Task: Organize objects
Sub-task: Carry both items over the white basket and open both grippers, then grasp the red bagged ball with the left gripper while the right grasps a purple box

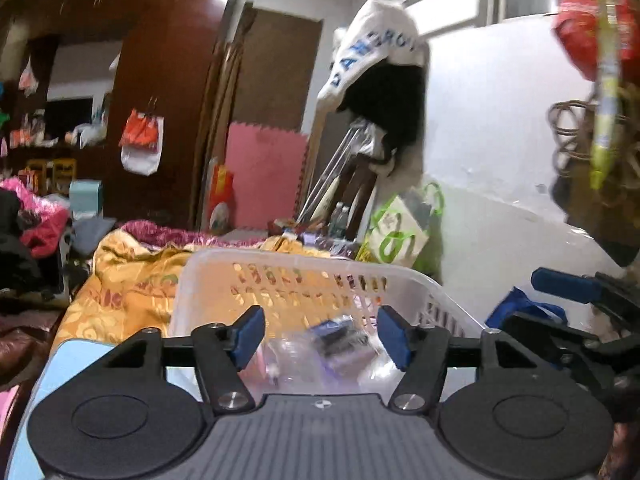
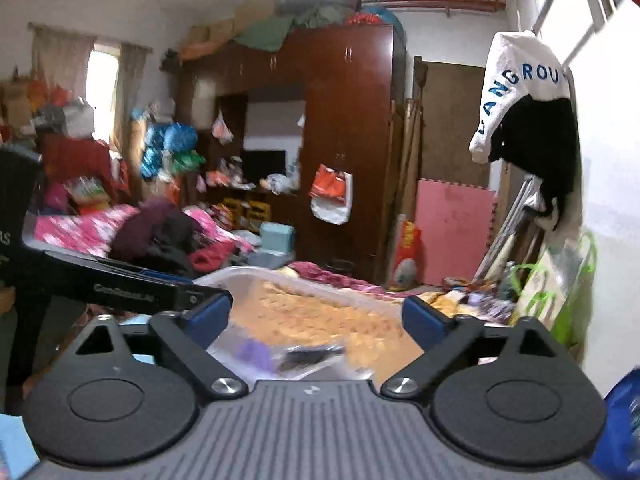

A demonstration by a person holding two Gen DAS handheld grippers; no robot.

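Clear plastic basket (image 1: 304,276) with slotted walls sits on the orange bedspread (image 1: 132,292), crinkly clear bags (image 1: 320,356) inside. Left gripper (image 1: 320,336) half open, right gripper (image 2: 316,320) wide open, both empty.

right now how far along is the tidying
Done: a clear plastic bag with dark items lies in the white basket. In hand: nothing; the left claw and right claw are open above it. Left: clutter beyond the basket.

Cluttered home bedroom: bed (image 2: 88,228) with floral bedding, dark wooden wardrobe (image 2: 348,128), hanging clothes (image 2: 524,92).
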